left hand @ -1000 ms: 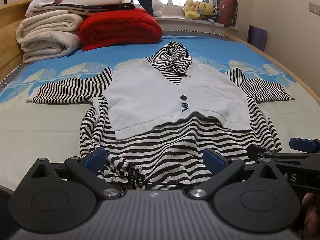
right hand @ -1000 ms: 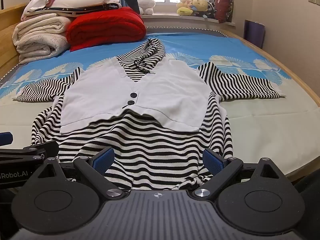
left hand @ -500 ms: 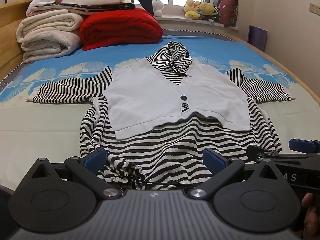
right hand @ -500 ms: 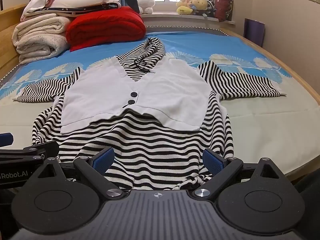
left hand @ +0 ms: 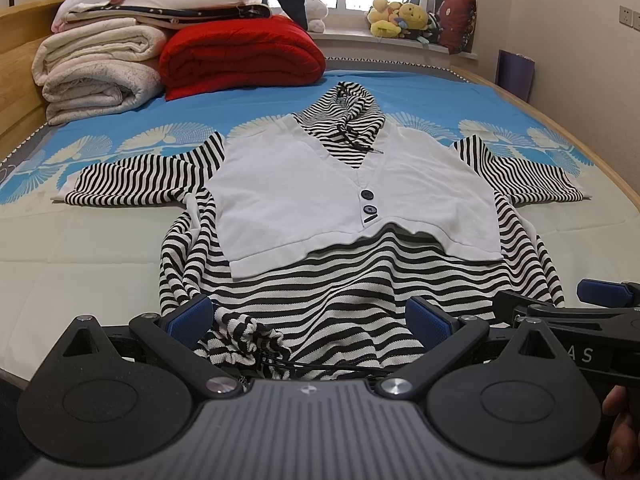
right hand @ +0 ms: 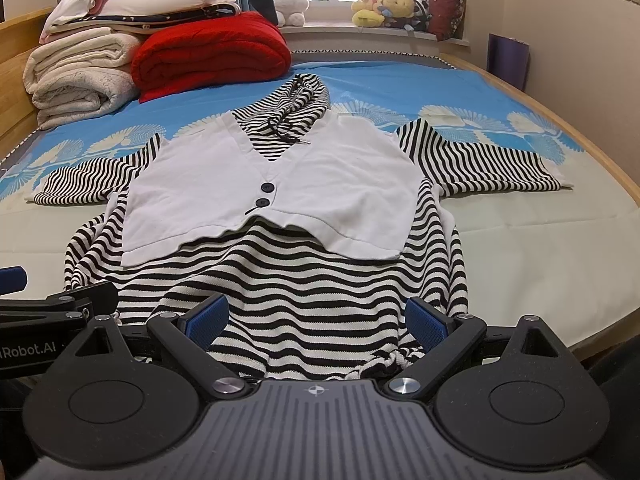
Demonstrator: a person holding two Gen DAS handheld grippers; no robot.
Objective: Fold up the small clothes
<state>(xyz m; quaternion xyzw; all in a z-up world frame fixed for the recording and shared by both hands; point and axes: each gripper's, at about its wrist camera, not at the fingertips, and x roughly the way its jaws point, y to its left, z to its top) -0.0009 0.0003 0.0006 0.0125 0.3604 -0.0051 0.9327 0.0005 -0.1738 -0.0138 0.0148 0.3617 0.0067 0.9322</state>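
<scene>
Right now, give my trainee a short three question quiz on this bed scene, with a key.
1. True or false: both tongs stand open.
2. What lies on the striped top: A, a white vest; B, a blue towel; C, a pillow?
3. What colour is the folded blanket nearest the top's hood?

Key
1. True: the left tongs and the right tongs are open at the hem.
2. A, the white vest.
3. Red: the red blanket.

We've got bare bed [left hand: 80, 256] on both sides of the striped garment [left hand: 340, 292]; far end's blocked by the red blanket [left hand: 240, 56] and folded white bedding [left hand: 96, 68].
</scene>
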